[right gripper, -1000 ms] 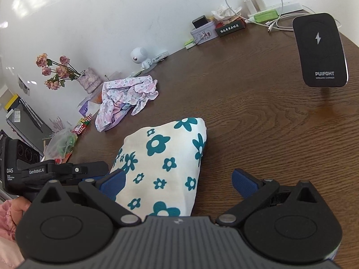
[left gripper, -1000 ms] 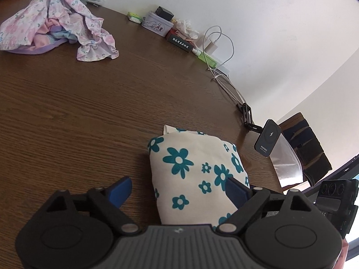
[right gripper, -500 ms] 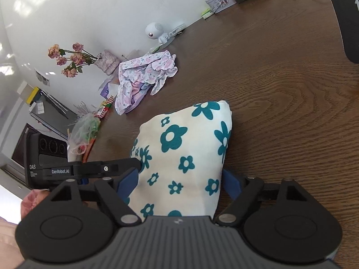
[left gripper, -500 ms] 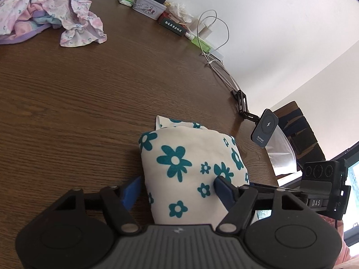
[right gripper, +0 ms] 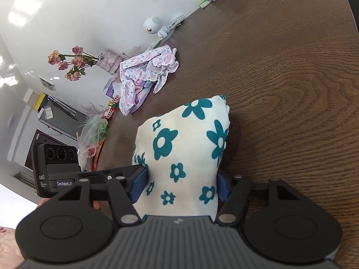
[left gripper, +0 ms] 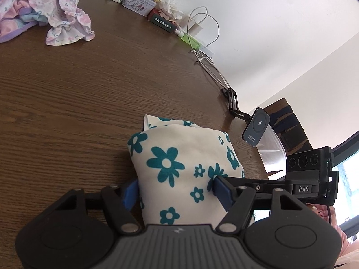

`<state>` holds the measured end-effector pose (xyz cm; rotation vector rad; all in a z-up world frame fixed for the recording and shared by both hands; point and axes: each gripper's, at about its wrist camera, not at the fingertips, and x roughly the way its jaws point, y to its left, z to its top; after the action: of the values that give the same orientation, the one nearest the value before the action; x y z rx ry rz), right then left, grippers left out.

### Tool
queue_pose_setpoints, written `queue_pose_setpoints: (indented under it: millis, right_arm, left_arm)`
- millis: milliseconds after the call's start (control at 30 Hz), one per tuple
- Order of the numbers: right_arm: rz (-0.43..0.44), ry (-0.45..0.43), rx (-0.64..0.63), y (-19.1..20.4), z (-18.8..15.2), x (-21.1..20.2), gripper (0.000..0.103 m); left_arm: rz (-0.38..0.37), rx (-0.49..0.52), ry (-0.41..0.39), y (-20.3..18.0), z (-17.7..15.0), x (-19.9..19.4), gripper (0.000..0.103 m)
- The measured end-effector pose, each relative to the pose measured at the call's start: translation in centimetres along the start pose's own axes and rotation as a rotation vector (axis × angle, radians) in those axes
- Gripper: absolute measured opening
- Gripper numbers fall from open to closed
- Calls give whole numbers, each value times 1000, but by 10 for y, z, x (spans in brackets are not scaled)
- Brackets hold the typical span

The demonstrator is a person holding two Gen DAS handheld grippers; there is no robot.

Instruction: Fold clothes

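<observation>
A folded cream cloth with teal flowers (left gripper: 179,148) lies bunched on the brown wooden table (left gripper: 67,100). My left gripper (left gripper: 176,190) is shut on its near end, both blue pads pressed into its sides. In the right wrist view the same cloth (right gripper: 186,139) stands between the blue pads of my right gripper (right gripper: 181,185). Those jaws are closing and both pads touch the cloth. The two grippers hold the bundle from opposite ends, each one's camera housing (left gripper: 307,163) showing in the other's view. A crumpled pink floral garment (left gripper: 44,15) lies at the far side of the table (right gripper: 303,78).
A wireless charger on a stand (left gripper: 257,127), cables (left gripper: 202,29) and a tin box (left gripper: 139,3) line the table's far edge. Dried roses (right gripper: 69,62), a white round device (right gripper: 152,24) and a plastic bag (right gripper: 93,134) sit along the wall. A chair (left gripper: 289,123) stands beyond the edge.
Both grippers moved in over the teal-flowered cloth and their jaws narrowed from wide open onto its sides. The cloth now bulges up between the pads.
</observation>
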<state>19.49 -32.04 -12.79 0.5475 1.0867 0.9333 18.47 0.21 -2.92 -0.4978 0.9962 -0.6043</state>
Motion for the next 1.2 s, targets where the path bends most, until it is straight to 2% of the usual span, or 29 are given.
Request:
queue_pose_setpoints:
  millis: [400,433,467,500,667,733,800,933,1100,1200]
  right_arm:
    - [21,-19,40,-8,-2,-1,58]
    - [19,-19,38,-8,-2,-1,56]
    - [17,-19,36,-8,-2,-1,56]
    - [18,-19,35,-7,-3,-1,55]
    - [22,-21,37,-8,-4,0,52]
    - [21,-22,35,-9,-4,-1,52]
    - [22,-21,35,-9,-4,-1,51]
    - [25,-14,32,-11,-3,-2,51]
    - [28,-9,29,-12,-1,-2,51]
    - [28,-9,31,-12,-1,-2,51]
  left_arm:
    - [-44,-23,18,7,8,5,70]
    - [-62,-33,20,9,9,5,75]
    - [-87,-39,23,11,10,7,85]
    - [-90,-31,21,9,9,8,89]
    - [-84,-10,6,5,8,8,87]
    - [-95,-41,4,12,9,6,79]
    - [-104,-84,2,22,11,4,62]
    - [-119,-127,-1,30,12,4,62]
    - [-122,-117,-18,26,14,8,68]
    - [-110,-90,-22,21,13,8,69]
